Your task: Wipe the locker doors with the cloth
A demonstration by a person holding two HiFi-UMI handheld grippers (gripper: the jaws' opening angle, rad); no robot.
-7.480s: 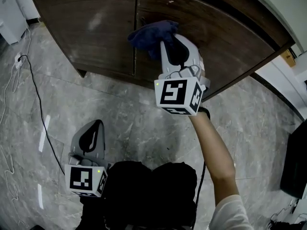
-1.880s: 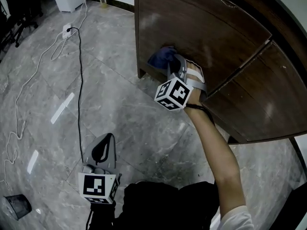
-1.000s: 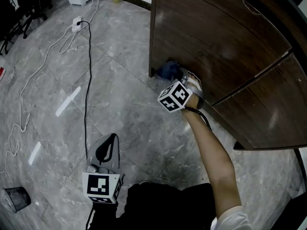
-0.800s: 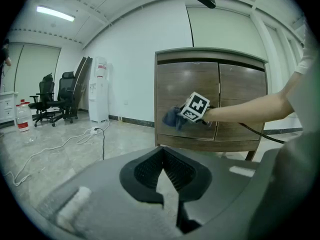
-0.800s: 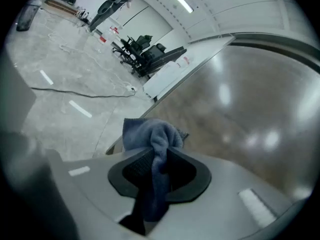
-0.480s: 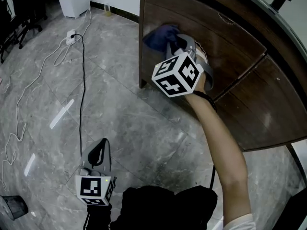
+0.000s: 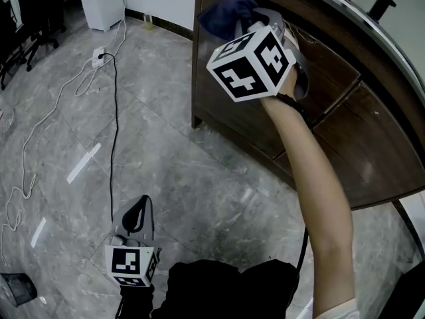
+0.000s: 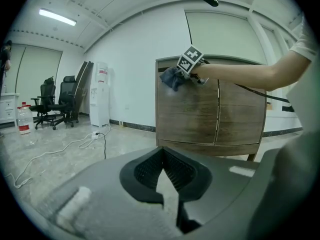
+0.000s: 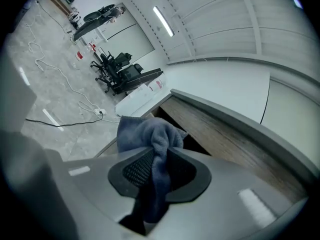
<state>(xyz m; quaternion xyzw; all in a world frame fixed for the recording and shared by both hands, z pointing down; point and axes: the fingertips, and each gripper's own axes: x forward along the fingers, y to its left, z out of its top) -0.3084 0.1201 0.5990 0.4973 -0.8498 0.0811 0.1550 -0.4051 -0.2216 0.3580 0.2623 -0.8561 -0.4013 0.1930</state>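
Two things set this moment apart from a second ago. The right gripper [image 7: 254, 17] has climbed from the bottom corner of the dark brown wooden locker [image 7: 358, 145] to its top edge. The left gripper [image 7: 135, 209] has kept its low place at 7 o'clock in the head view.

The crumpled dark blue cloth [image 7: 226, 10] has risen with the right gripper and now sits at 12 o'clock in the head view. It presses against the upper left corner of the left locker door [image 7: 222, 95], just under the grey top of the locker. In the right gripper view the fingers are clamped on the cloth [image 9: 150, 134], which bunches out ahead of them and hangs down between the pads.

The bare right forearm [image 7: 319, 185] stretches from 5 o'clock up towards 12 o'clock, almost straight. The white marker cube [image 7: 252, 62] is tipped toward the camera.

The left gripper's fingers are together with nothing between them. They point over the grey marble floor [image 7: 172, 171] toward the locker [image 8: 200, 114]. A black cable [image 7: 113, 111] trails across the floor at 10 o'clock.
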